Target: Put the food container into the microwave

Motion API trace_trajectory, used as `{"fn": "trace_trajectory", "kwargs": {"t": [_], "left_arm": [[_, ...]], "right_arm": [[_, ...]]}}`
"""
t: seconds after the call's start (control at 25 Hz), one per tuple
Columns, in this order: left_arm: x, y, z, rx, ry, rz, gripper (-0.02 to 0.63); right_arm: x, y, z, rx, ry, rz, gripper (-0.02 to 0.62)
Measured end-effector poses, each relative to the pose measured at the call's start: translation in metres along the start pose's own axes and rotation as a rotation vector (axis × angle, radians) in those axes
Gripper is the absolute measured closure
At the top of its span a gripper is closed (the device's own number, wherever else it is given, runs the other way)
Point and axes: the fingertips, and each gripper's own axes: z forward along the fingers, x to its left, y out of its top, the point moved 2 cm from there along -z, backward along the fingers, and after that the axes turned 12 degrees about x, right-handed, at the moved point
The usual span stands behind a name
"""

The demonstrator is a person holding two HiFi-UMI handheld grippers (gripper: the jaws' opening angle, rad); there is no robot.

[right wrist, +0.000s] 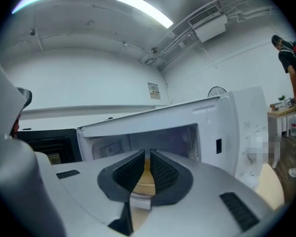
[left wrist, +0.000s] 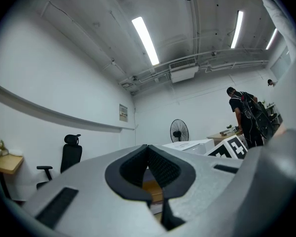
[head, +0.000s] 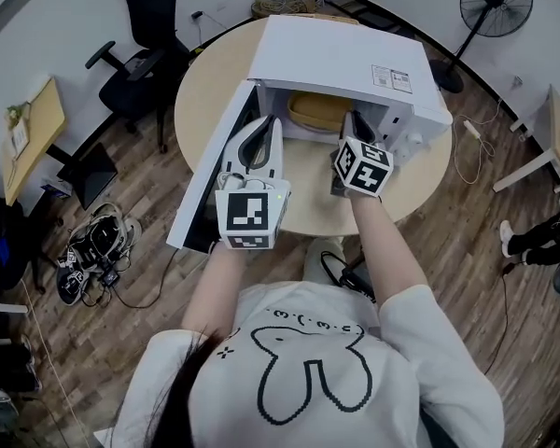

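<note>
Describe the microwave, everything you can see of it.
The microwave is a white box standing on a round pale table, with a printed label on its top. Its door hangs wide open to the person's left, dark on the inner side. A tan food container sits inside the cavity, where the right gripper reaches in.

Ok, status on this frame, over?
Left tongs shut, empty. Right tongs shut on food container edge, container inside microwave. Door open, nothing blocking the opening.
</note>
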Motion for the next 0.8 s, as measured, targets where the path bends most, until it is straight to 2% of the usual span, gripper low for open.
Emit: {"fn": "trace_trajectory", "kwargs": {"t": [0.24, 0.56, 0.8], "left_arm": [[0.002, 0.003, -0.007, 0.014, -0.019, -0.019, 0.597], [0.000, 0.008, -0.007, 0.029, -0.056, -0.049, 0.597], [-0.002, 0.010, -0.007, 0.041, -0.060, -0.067, 0.597]], "right_arm": [[0.013, 0.010, -0.032, 0.002, 0.004, -0.057, 0.558], [0.019, 0.028, -0.075, 0.001, 0.050, -0.037, 0.568], [0.028, 0.046, -0.106, -0.030, 0.056, -0.169, 0.568]]}}
